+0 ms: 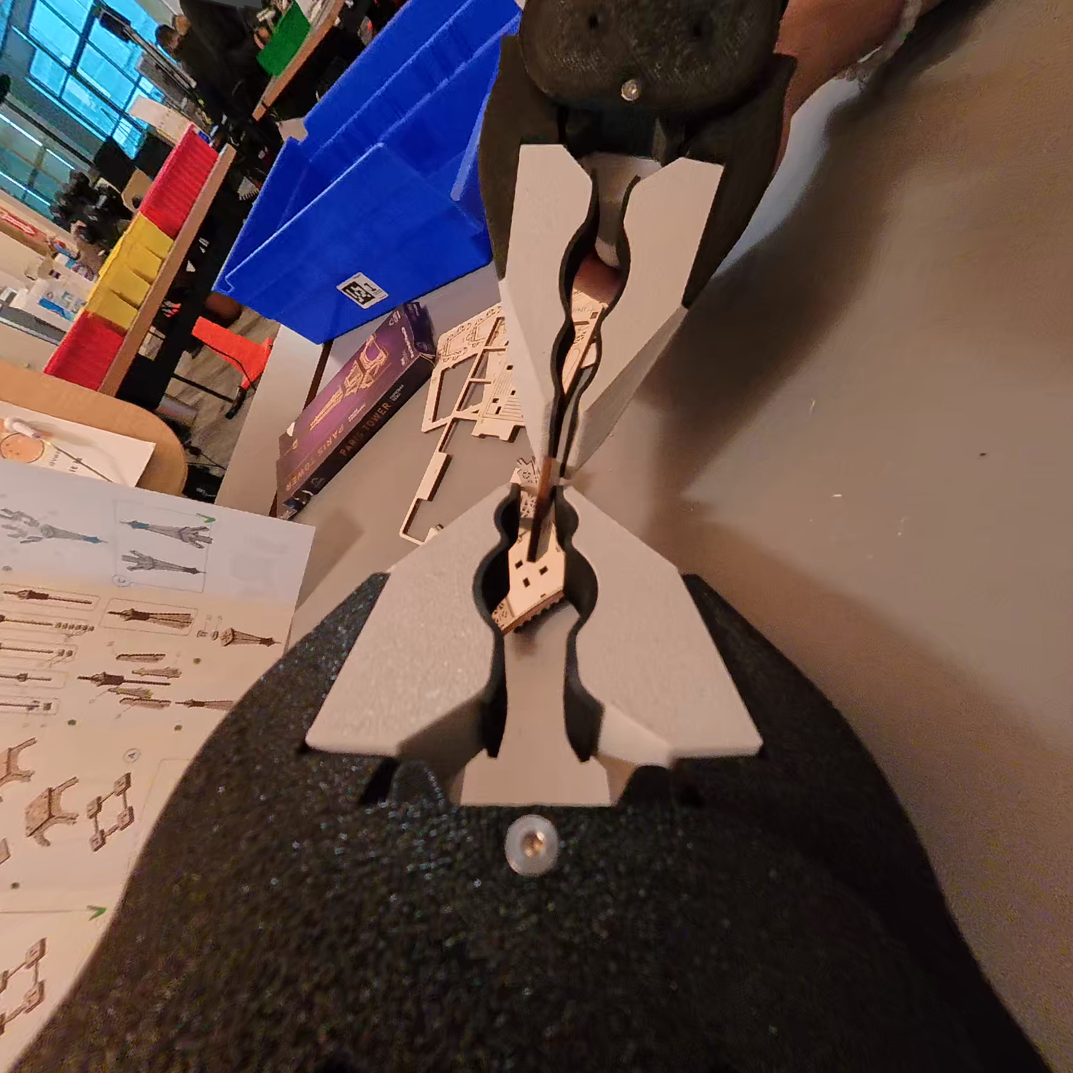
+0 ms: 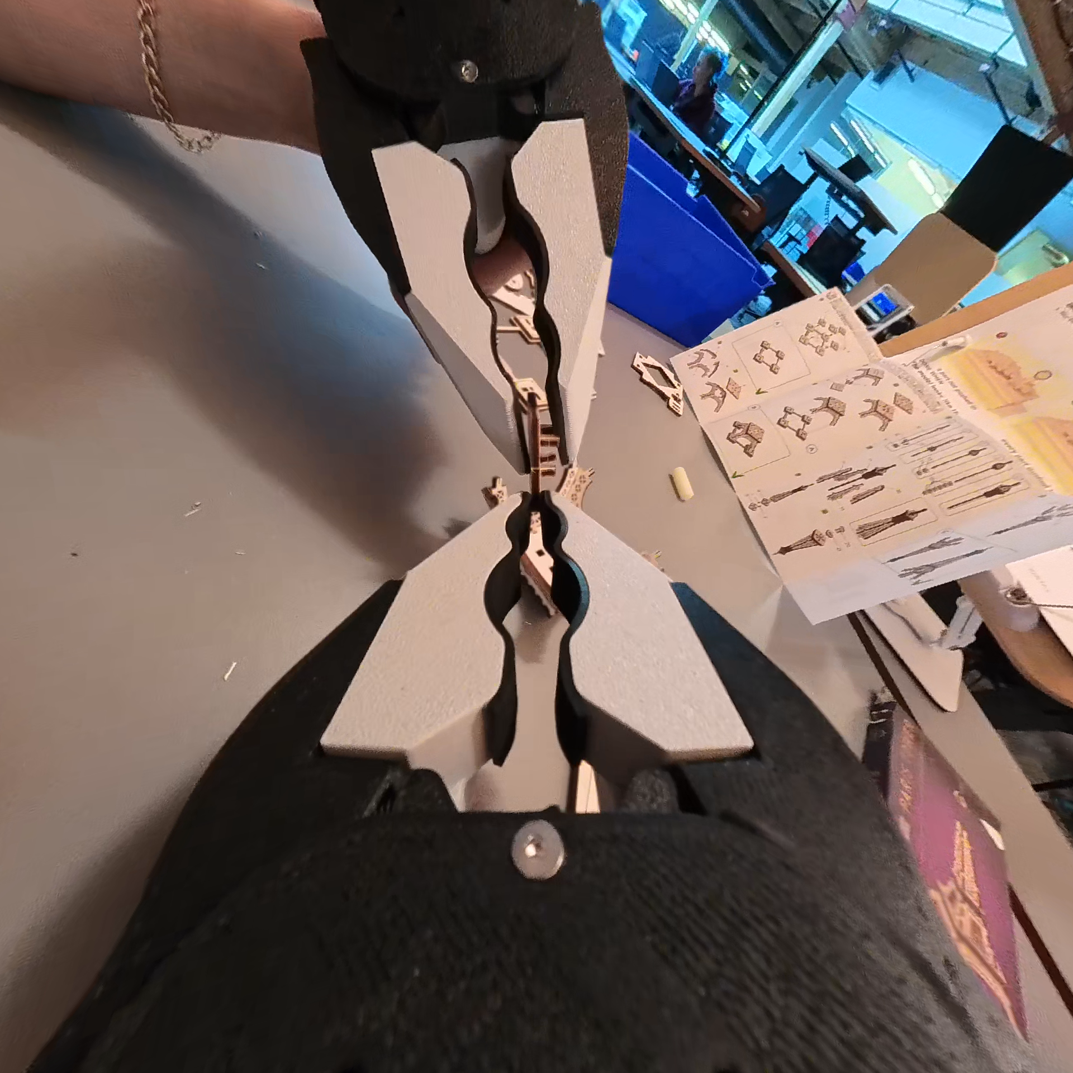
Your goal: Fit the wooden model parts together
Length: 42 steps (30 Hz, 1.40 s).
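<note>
Facing each other tip to tip above a grey desk (image 1: pixel 871 406), the left tool (image 1: pixel 537 493) and right tool (image 2: pixel 537 499) each pinch a small wooden model part. Within the left tool's narrowed fingers sits a flat pale piece (image 1: pixel 531 586) with square cut-outs; the right tool grips a thin dark-edged strip (image 1: pixel 546 511) standing on it. Behind lie a punched-out wooden sheet (image 1: pixel 464 395), a purple box (image 1: pixel 354 412), a blue bin (image 1: pixel 371 191) and an instruction sheet (image 2: pixel 871 453).
</note>
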Motion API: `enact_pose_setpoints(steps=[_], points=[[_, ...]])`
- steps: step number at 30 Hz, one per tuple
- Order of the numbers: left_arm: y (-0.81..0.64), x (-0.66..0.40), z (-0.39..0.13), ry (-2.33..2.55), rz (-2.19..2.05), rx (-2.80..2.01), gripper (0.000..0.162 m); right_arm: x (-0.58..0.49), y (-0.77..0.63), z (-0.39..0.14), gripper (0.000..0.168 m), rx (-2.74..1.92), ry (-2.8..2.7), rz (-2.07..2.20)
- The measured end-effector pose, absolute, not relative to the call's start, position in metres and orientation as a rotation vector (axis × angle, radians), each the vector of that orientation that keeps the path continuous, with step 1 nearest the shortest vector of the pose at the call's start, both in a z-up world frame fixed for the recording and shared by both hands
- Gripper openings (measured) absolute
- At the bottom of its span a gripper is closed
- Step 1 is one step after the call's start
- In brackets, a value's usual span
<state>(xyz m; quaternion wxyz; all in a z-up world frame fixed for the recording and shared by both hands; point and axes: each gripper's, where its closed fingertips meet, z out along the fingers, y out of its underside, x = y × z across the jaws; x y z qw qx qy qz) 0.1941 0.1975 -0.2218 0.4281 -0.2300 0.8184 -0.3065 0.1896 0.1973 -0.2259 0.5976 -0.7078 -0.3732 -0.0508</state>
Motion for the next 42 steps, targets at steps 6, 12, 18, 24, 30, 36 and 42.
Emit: enact_pose_setpoints(steps=[6, 12, 18, 24, 30, 36, 42], points=[[0.1967, 0.1929, -0.2202, 2.036, -0.739, -0.528, 0.011, 0.188, 0.1968, -0.2282, 0.0, -1.654, -0.866, -0.081], [0.1945, 0.1908, -0.221, 2.049, -0.74, -0.494, 0.009, 0.1867, 0.1962, -0.2292, 0.0, -1.66, -0.876, -0.062], [0.1944, 0.1899, -0.2213, 2.066, -0.701, -0.47, 0.008, 0.1863, 0.1961, -0.2293, 0.0, -1.657, -0.88, -0.066], [0.195, 0.1905, -0.2186, 2.056, -0.639, -0.432, 0.008, 0.1878, 0.1974, -0.2272, 0.0, -1.647, -0.864, -0.078], [0.1946, 0.1902, -0.2176, 2.061, -0.646, -0.433, 0.007, 0.1881, 0.198, -0.2261, 0.0, -1.648, -0.853, -0.073], [0.195, 0.1902, -0.2194, 2.061, -0.658, -0.435, 0.008, 0.1879, 0.1986, -0.2287, 0.0, -1.661, -0.858, -0.084], [0.1974, 0.1887, -0.2167, 2.046, -0.673, -0.437, 0.007, 0.1916, 0.2001, -0.2309, 0.0, -1.684, -0.849, -0.094]])
